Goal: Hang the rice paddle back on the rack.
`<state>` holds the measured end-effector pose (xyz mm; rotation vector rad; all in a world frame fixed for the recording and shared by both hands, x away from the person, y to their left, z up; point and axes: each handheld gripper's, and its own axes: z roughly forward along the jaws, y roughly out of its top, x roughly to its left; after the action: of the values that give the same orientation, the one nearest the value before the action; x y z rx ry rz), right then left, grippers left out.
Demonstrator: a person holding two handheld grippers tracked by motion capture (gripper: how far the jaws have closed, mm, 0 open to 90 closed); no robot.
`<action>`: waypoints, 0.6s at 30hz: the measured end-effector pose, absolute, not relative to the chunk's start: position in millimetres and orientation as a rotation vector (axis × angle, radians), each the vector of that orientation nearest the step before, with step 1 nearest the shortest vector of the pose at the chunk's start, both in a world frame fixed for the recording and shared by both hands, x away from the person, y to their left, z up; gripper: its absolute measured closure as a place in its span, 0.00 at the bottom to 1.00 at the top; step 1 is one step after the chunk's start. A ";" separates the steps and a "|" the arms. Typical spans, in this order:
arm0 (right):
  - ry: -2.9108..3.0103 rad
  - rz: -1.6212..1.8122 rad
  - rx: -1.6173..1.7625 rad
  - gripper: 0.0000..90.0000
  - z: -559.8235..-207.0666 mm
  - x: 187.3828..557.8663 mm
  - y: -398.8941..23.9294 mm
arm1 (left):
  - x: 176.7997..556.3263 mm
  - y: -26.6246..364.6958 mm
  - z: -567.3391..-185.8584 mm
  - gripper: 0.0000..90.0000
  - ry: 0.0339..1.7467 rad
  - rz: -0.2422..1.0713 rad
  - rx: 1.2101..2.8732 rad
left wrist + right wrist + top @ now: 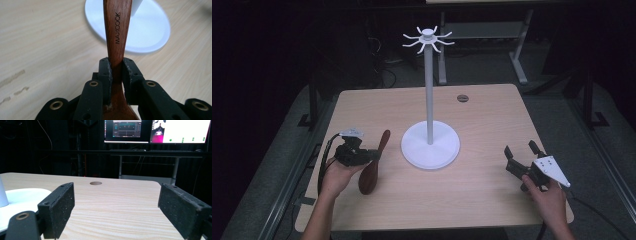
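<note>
Our left claw [116, 71] is clamped on the wooden spoon [117, 32]; its own view lets us read MAXCOOK on the handle, pointing ahead to the white stand [430, 145]. Our right claw [523, 152] gapes above bare tabletop [120, 207].

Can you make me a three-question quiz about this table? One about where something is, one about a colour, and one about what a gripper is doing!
1. Where does the white stand sit?
A. near the middle of the table
B. on the floor
C. in a hand

2. What colour is the wooden spoon?
A. blue
B. reddish brown
C. yellow

3. What is the right gripper doing?
A. squeezing the spoon
B. holding the stand
C. resting open with nothing in it

Answers: 1 A, its round base rests mid-table between both hands. 2 B, the wood looks reddish brown. 3 C, its jaws stand wide apart over bare wood, while the left gripper pinches the spoon.
</note>
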<state>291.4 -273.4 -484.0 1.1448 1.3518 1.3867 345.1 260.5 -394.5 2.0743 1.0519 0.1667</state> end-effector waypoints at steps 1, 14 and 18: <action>1.352 1.387 1.145 0.15 -484.0 291.4 -273.4 | 344.4 261.2 -393.7 0.87 1.039 0.171 2.073; 1.352 1.387 1.145 0.15 -484.1 291.3 -273.4 | 335.7 268.9 -381.0 0.87 0.936 0.258 1.922; 1.352 1.387 1.145 0.15 -484.0 291.4 -273.4 | 334.0 270.6 -377.9 0.87 0.923 0.274 1.885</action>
<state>291.4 -273.4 -484.0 1.1451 1.3518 1.3866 334.0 270.6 -377.9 1.8852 0.9232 0.2744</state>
